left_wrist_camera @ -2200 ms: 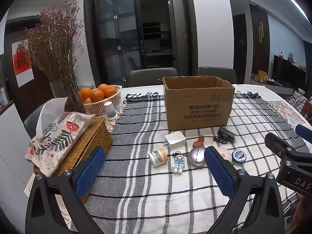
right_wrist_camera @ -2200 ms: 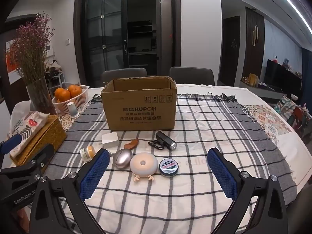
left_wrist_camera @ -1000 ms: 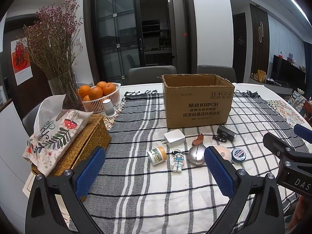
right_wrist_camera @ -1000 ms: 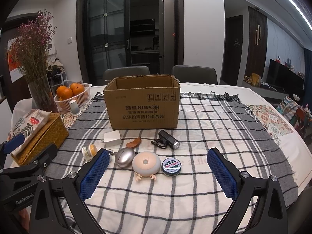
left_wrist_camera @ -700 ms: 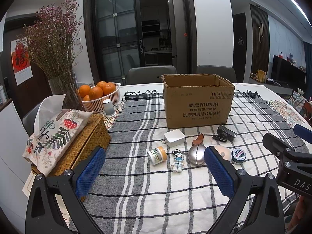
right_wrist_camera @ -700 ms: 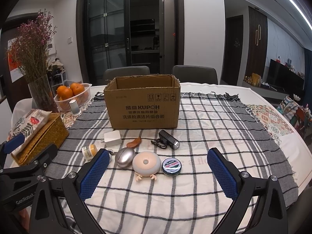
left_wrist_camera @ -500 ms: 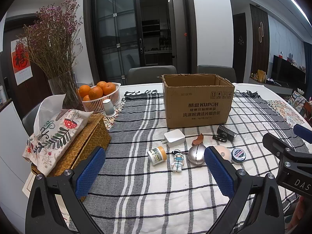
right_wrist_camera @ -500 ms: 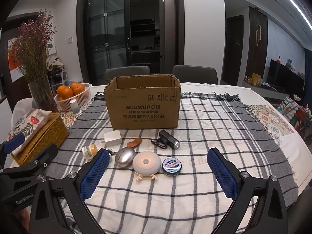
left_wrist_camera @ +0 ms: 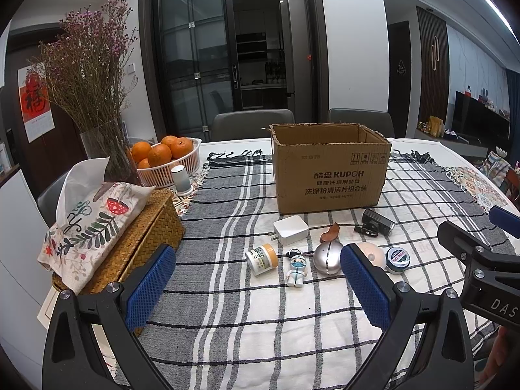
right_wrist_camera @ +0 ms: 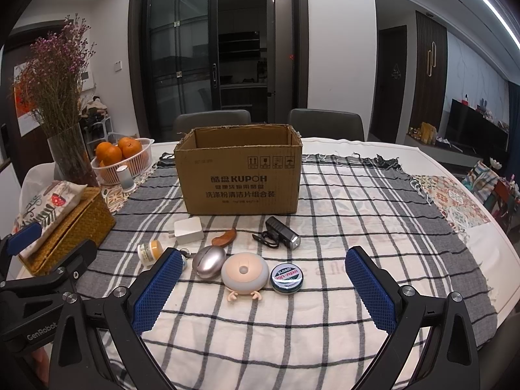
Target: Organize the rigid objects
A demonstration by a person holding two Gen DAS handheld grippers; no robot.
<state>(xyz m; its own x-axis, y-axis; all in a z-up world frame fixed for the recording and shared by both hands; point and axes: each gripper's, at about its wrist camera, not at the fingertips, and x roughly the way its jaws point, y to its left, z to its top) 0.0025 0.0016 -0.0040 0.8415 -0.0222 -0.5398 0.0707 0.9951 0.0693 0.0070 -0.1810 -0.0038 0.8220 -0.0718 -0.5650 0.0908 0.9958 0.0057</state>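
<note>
Hovering above checked tablecloth, left gripper and right gripper both gape wide, empty. Small objects lie clustered before open brown cardboard box: silver egg-shaped case, round green tin, white charger plug.

Right gripper: blue pads spread wide, nothing between them, above a checked cloth. Left gripper: partly in view at the left edge, state unclear. Box: open cardboard, upright, mid-table. In front of it, back row: white charger, brown wooden piece, black flashlight with strap. Front row, close together: small jar on its side, silver egg, round peach light with little feet, tin. To the left: wicker tissue box with floral cover, basket of oranges, small white cylinder, vase of dried flowers. Behind the table: two grey chairs.
</note>
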